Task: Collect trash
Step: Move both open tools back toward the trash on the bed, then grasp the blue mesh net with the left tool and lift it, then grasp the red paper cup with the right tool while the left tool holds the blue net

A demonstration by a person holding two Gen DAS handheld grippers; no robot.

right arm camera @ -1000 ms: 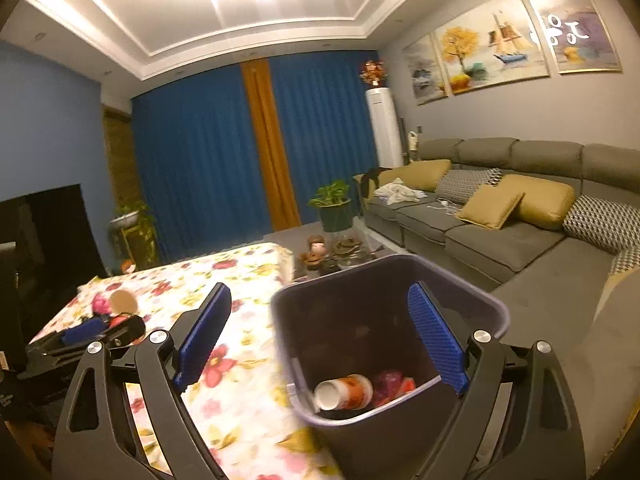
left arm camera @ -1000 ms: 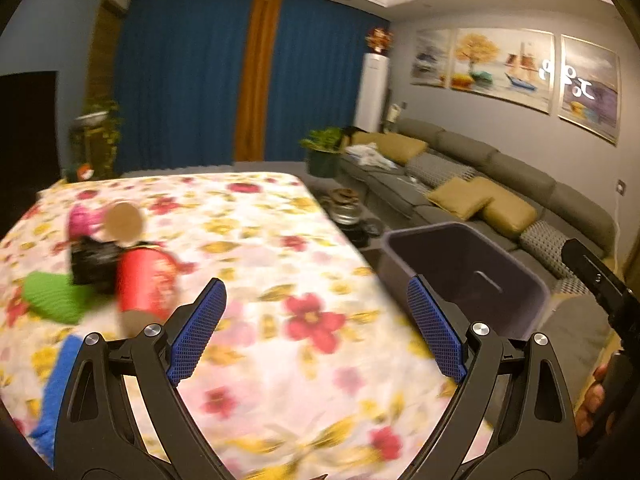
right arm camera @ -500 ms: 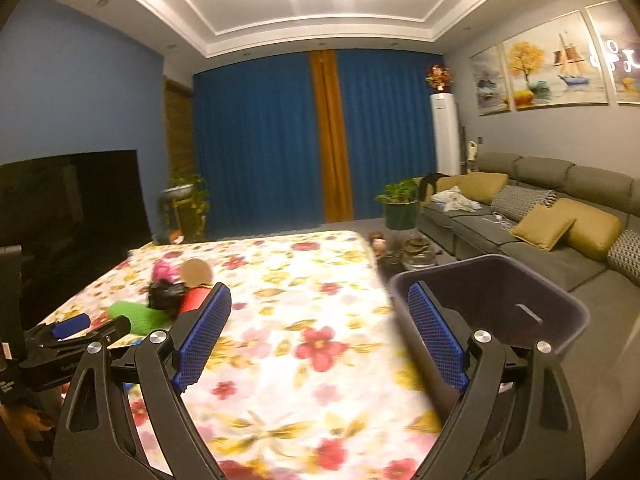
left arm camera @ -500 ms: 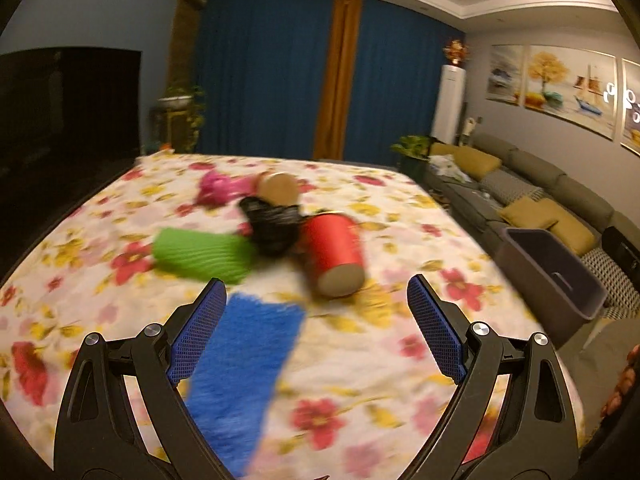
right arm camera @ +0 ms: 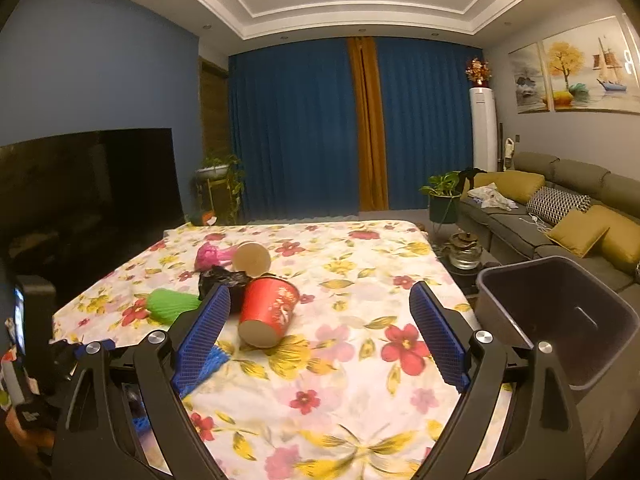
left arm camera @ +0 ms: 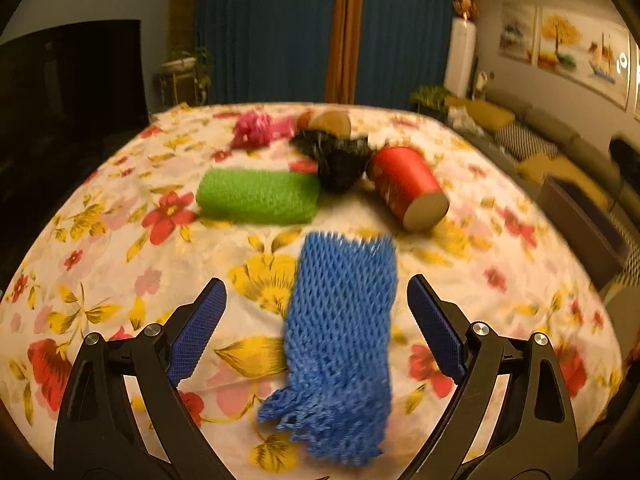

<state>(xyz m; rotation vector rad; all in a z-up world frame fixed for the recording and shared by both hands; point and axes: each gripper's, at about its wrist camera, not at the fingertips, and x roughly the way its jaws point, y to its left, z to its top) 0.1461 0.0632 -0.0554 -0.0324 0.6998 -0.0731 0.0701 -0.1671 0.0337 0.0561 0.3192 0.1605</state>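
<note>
Both grippers wide open above the flowered table.

Left gripper (left arm camera: 316, 326) empty over blue net (left arm camera: 340, 320); right gripper (right arm camera: 320, 334) empty, facing red cup (right arm camera: 270, 310) lying on its side, bin (right arm camera: 560, 320) at right of table (right arm camera: 360, 360).

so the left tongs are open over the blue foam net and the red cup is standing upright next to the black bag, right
Not quite: the red cup lies on its side, base toward the camera, as the left wrist view shows. The rest holds: the left tongs are open over the blue foam net, and the cup is beside the black bag.
</note>
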